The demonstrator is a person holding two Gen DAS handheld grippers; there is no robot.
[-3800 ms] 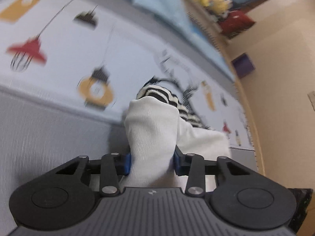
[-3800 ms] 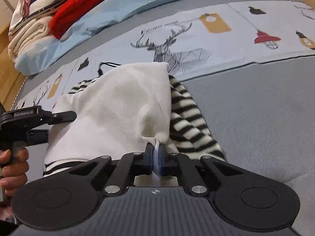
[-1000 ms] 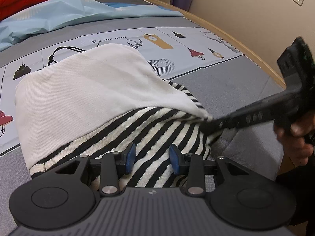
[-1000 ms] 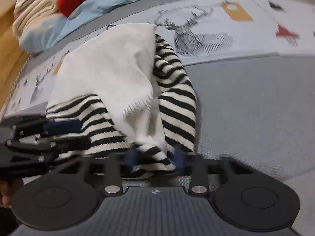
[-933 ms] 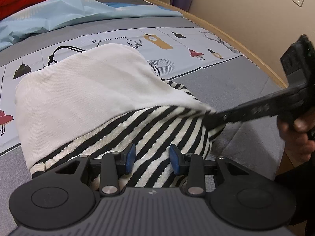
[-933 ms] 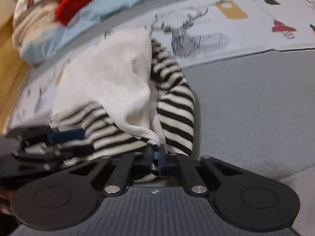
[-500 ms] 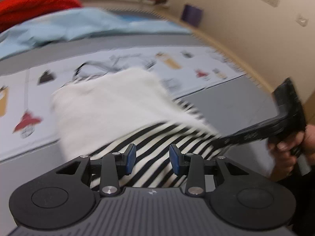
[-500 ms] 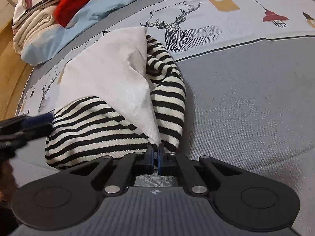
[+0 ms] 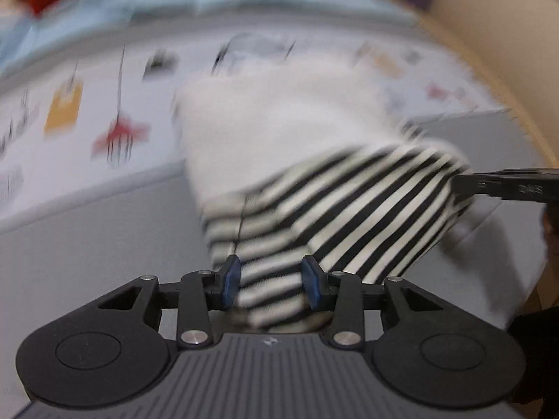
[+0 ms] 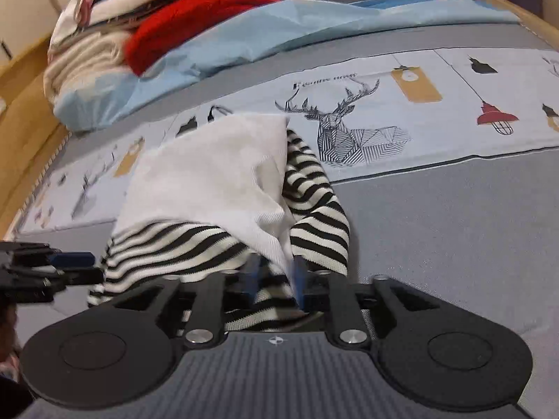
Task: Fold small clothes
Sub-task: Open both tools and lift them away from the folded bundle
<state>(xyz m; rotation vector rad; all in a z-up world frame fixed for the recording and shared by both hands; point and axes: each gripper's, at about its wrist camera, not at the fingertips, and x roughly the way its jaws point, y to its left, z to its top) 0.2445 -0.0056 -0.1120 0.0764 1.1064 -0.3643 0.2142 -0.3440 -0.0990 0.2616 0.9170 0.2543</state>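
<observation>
Striped garment (image 10: 223,241) on the bed (image 10: 454,230), its near edge between the just-opened right gripper (image 10: 274,279) pads; left gripper (image 9: 271,281) half-open astride it.

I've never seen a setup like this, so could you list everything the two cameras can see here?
garment: one, white with black-and-white stripes, folded on the bed
bedspread: one, grey with a pale deer-and-lamp print, under the garment
sheet: one, light blue, bunched at the back
clothes pile: red, cream and others, back left
left tool: black, blue pads, open over the striped hem
right tool: black, blue pads, just opened, white corner between them
</observation>
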